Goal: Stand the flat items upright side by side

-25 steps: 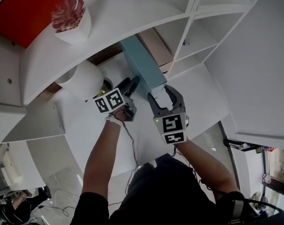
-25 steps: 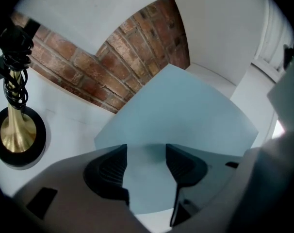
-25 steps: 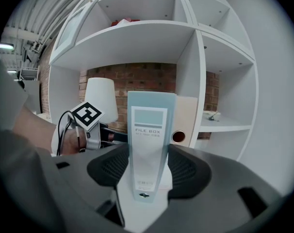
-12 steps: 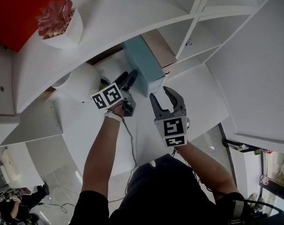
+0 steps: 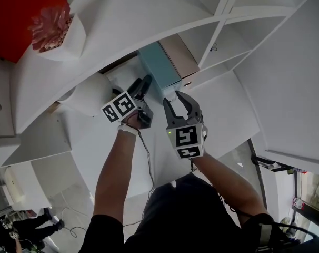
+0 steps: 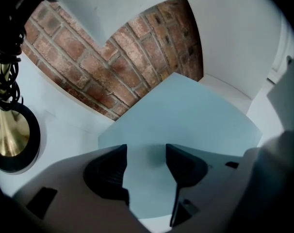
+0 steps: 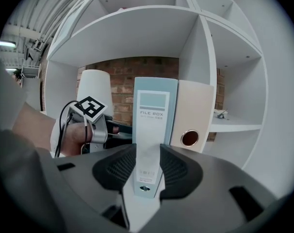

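Observation:
A light blue file box point(image 5: 159, 70) stands upright on the white shelf point(image 5: 217, 104), side by side with a beige file box point(image 5: 180, 54). My left gripper point(image 5: 143, 83) rests at the blue box's left side, jaws open, with only the box's flat blue face point(image 6: 186, 115) beyond its tips point(image 6: 146, 152). My right gripper point(image 5: 176, 96) sits at the spine's lower end. Its jaws are closing, and the blue spine point(image 7: 154, 115) fills the gap between them point(image 7: 148, 166). I cannot see whether the pads touch it. The beige box point(image 7: 195, 115) stands just right of it.
A lamp with a white shade point(image 5: 91, 91) and brass base point(image 6: 8, 135) stands left of the boxes. A potted pink plant point(image 5: 54, 28) and a red panel point(image 5: 17, 15) sit on the shelf above. Brick wall point(image 6: 113, 57) backs the compartment. White dividers point(image 7: 207, 72) bound it.
The blue box has gone from leaning out to standing against the beige one. My right gripper has moved in to its spine and its jaws have narrowed. The left gripper stayed beside the box.

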`<move>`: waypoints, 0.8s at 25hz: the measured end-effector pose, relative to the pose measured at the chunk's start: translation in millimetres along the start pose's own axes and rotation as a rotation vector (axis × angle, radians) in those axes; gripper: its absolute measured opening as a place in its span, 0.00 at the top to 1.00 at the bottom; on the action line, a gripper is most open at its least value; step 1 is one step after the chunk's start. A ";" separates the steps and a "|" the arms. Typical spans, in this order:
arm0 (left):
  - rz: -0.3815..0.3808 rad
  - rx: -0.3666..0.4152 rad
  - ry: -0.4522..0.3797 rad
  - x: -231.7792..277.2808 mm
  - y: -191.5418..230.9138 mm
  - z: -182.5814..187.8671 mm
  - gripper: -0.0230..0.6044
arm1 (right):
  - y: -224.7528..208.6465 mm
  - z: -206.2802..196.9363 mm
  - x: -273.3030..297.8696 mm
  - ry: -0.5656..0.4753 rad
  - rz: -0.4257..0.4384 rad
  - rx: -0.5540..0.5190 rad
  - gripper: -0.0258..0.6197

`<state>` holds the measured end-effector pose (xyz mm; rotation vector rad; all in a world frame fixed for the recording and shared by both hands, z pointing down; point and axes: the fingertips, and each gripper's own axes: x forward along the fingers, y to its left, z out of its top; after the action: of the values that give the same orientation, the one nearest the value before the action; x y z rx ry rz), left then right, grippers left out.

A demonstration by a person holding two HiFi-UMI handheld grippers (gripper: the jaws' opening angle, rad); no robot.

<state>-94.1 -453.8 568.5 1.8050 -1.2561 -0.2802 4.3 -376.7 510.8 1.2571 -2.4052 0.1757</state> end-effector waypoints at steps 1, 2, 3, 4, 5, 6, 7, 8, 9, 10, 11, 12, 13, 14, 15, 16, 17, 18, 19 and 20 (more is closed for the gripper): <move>0.004 -0.003 -0.006 0.7 0.7 1.1 0.57 | -0.4 0.7 1.6 0.000 0.001 0.002 0.73; 0.008 -0.005 -0.011 1.2 1.4 2.1 0.57 | -0.9 1.3 3.0 0.000 0.001 0.004 0.73; 0.011 -0.005 -0.016 1.5 2.0 2.9 0.57 | -1.2 1.7 3.9 0.001 0.001 0.004 0.73; 0.014 -0.004 -0.019 1.6 2.6 3.4 0.57 | -1.5 2.0 4.5 0.000 0.000 0.004 0.73; 0.019 -0.002 -0.022 1.5 3.5 3.8 0.57 | -1.6 2.1 4.6 -0.001 -0.001 0.001 0.73; 0.029 0.003 -0.022 1.2 5.0 3.8 0.57 | -1.3 2.1 4.5 -0.003 0.000 -0.004 0.73; 0.043 0.011 -0.020 0.4 7.0 3.3 0.57 | -0.7 1.9 4.1 -0.005 0.002 -0.009 0.73; 0.056 0.021 -0.015 -1.0 9.0 2.0 0.57 | 0.3 1.7 3.3 -0.004 0.005 -0.011 0.73; 0.065 0.030 -0.007 -3.3 10.2 0.1 0.57 | 1.5 1.4 1.9 -0.002 0.009 -0.011 0.73; 0.068 0.035 0.001 -6.4 10.6 -2.2 0.57 | 2.7 1.1 0.1 0.001 0.011 -0.007 0.72; 0.066 0.038 0.010 -9.9 10.2 -4.7 0.57 | 3.7 0.8 -1.8 0.004 0.013 -0.002 0.72; 0.063 0.040 0.017 -13.2 9.2 -7.2 0.57 | 4.1 0.4 -3.5 0.007 0.013 0.003 0.72; 0.060 0.043 0.024 -16.3 7.7 -10.2 0.57 | 4.3 -0.4 -5.0 0.010 0.014 0.009 0.72; 0.057 0.045 0.030 -19.6 6.0 -13.9 0.57 | 4.4 -1.4 -6.4 0.014 0.015 0.016 0.72; 0.054 0.047 0.037 -23.5 4.0 -18.5 0.57 | 4.9 -2.5 -8.2 0.016 0.016 0.025 0.72; 0.050 0.049 0.046 -28.5 1.3 -24.0 0.57 | 6.0 -3.5 -11.0 0.019 0.018 0.034 0.73; 0.043 0.051 0.057 -34.9 -2.4 -30.4 0.57 | 7.8 -4.2 -15.1 0.020 0.018 0.042 0.73; 0.034 0.057 0.070 -42.6 -7.2 -36.9 0.57 | 10.0 -4.3 -20.2 0.021 0.018 0.048 0.73; 0.022 0.066 0.081 -51.5 -13.1 -42.2 0.57 | 12.5 -3.6 -25.9 0.020 0.016 0.053 0.73; 0.011 0.082 0.088 -61.1 -19.7 -45.5 0.57 | 15.1 -1.8 -31.4 0.017 0.015 0.058 0.73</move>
<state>-81.6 -376.4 562.1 1.8591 -1.2307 -0.1434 8.5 -343.7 500.5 1.2584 -2.4113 0.2606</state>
